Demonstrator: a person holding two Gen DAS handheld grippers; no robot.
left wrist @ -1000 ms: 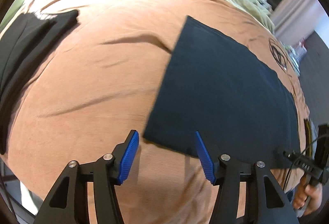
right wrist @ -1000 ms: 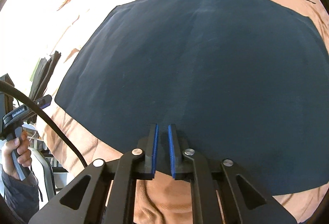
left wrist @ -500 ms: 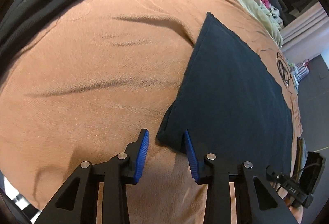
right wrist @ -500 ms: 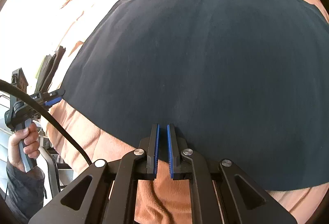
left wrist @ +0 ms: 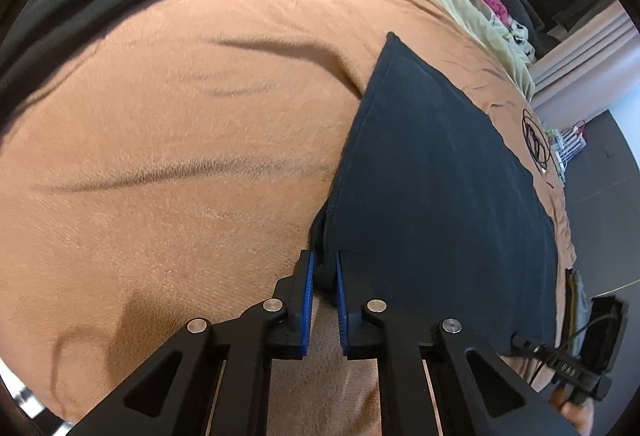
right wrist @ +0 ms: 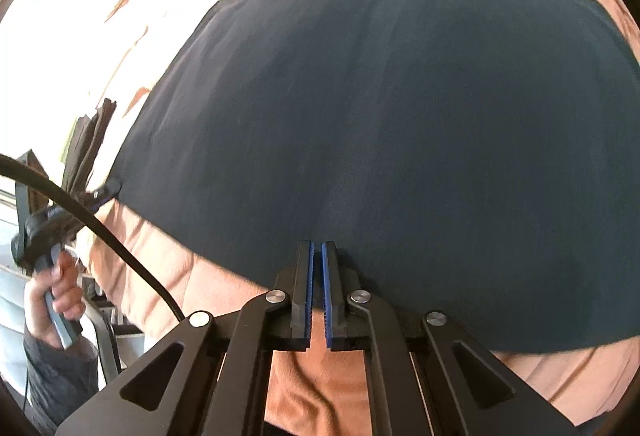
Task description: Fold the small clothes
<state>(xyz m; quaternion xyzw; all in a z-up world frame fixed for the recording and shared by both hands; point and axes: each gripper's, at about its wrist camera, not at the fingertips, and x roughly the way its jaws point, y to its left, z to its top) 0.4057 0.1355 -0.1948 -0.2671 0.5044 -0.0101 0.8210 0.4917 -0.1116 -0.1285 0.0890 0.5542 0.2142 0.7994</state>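
A dark navy garment (left wrist: pixel 436 175) lies flat on a tan bedspread (left wrist: pixel 180 139). My left gripper (left wrist: pixel 322 276) is shut on the garment's near left corner, which bunches between the blue pads. In the right wrist view the same garment (right wrist: pixel 400 107) fills most of the frame. My right gripper (right wrist: pixel 317 268) is shut on its near edge, near the middle. The left gripper and the hand holding it show at the far left of the right wrist view (right wrist: pixel 44 236).
A black folded garment (left wrist: pixel 72 7) lies at the far left of the bed. A pale yellow blanket (left wrist: pixel 460 3) and a pile of clothes (left wrist: pixel 492 3) lie at the far side. A black line logo (left wrist: pixel 536 145) is printed on the bedspread beyond the garment.
My left gripper moved in onto the garment's near left corner and closed on it, from wide open. My right gripper stayed shut on the near edge.
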